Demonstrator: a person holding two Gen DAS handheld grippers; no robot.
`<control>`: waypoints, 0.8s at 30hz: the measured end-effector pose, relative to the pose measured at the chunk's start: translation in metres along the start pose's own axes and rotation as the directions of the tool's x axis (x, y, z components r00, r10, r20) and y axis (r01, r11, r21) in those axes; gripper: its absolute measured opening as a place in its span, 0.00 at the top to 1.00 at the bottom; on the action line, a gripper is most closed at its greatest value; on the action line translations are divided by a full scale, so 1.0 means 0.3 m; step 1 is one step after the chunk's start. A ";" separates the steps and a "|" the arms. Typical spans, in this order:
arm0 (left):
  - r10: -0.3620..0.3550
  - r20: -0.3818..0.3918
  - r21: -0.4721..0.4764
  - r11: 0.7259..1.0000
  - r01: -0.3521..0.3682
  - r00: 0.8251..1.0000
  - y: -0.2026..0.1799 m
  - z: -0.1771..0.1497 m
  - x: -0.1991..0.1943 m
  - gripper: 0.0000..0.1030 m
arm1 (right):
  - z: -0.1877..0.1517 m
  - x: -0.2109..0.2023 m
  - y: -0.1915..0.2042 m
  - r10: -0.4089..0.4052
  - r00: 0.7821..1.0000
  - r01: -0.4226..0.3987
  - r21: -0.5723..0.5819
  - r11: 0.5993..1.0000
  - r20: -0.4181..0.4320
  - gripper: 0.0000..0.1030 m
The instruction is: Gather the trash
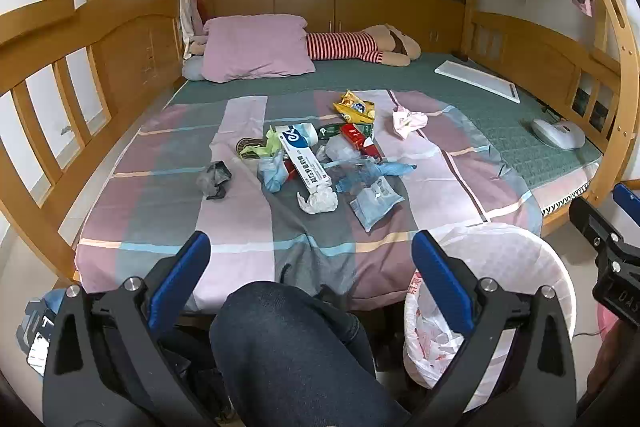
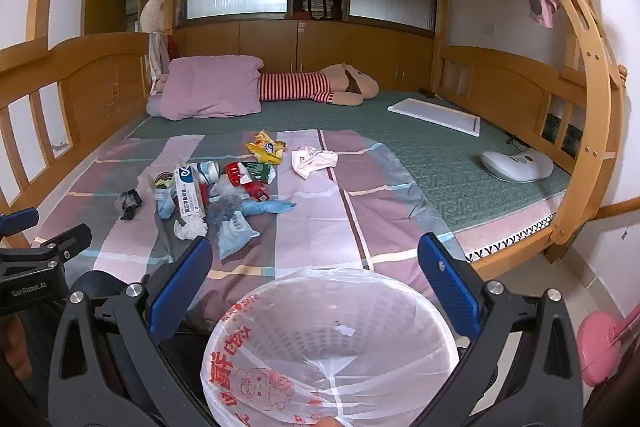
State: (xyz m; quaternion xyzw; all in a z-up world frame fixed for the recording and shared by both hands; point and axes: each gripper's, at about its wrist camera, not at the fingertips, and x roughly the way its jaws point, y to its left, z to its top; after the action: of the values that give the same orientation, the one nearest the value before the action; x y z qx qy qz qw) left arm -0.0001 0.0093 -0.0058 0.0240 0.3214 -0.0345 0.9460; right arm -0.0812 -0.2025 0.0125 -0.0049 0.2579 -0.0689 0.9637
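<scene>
1. Looking over the bed, we see the trash lying in a loose heap on the striped sheet [image 1: 248, 227], about mid-bed: a long toothpaste box [image 1: 306, 163], a crumpled white tissue [image 1: 318, 201], a blue glove [image 1: 386, 171], a pale blue packet [image 1: 374, 205], a red carton [image 1: 358, 139], a yellow snack wrapper [image 1: 354, 107], a pink crumpled paper [image 1: 408, 121] off to the right, and a grey wad [image 1: 214, 179] off to the left.

2. The bin [image 2: 332, 339], a basket lined with a printed plastic bag, stands on the floor at the foot of the bed, just below the right gripper. It looks empty, so we judge the collecting has not begun.

3. We take the step in hand to be the approach. The next move calls for reaching over the sheet's near edge to one piece; the tissue and the blue packet lie nearest. Light, crushed things like these will want a grip low against the cloth without pinching the sheet.

4. Our left gripper [image 1: 310, 259] hangs over the foot of the bed, above a knee in dark jeans [image 1: 288, 347], tipped downward, jaws spread wide with nothing between them.

5. Our right gripper [image 2: 316, 267] is over the bin's mouth, also tipped downward, jaws wide and holding nothing.

6. Further back lie a pink pillow [image 1: 256, 47] and a stuffed toy [image 1: 360, 47], well apart from the trash.
</scene>
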 end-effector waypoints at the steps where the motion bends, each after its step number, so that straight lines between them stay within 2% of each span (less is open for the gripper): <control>1: 0.000 0.007 0.000 1.000 0.000 1.000 -0.001 -0.006 -0.003 0.03 | 0.001 -0.002 0.000 0.000 1.000 0.000 -0.003 1.000 0.003 0.03; 18: -0.006 0.022 0.012 1.000 0.005 1.000 -0.046 0.001 -0.004 0.03 | -0.004 0.002 0.015 0.002 1.000 -0.002 -0.006 1.000 -0.007 0.03; 24: -0.003 0.044 0.014 1.000 0.002 0.999 -0.019 -0.010 -0.027 0.03 | -0.013 0.007 0.018 0.007 1.000 -0.007 -0.003 1.000 -0.012 0.03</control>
State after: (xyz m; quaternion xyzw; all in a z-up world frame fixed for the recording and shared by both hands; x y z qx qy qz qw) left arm -0.0087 0.0043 -0.0033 0.0294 0.3005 -0.0384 0.9526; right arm -0.0805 -0.1974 0.0079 -0.0050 0.2638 -0.0650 0.9624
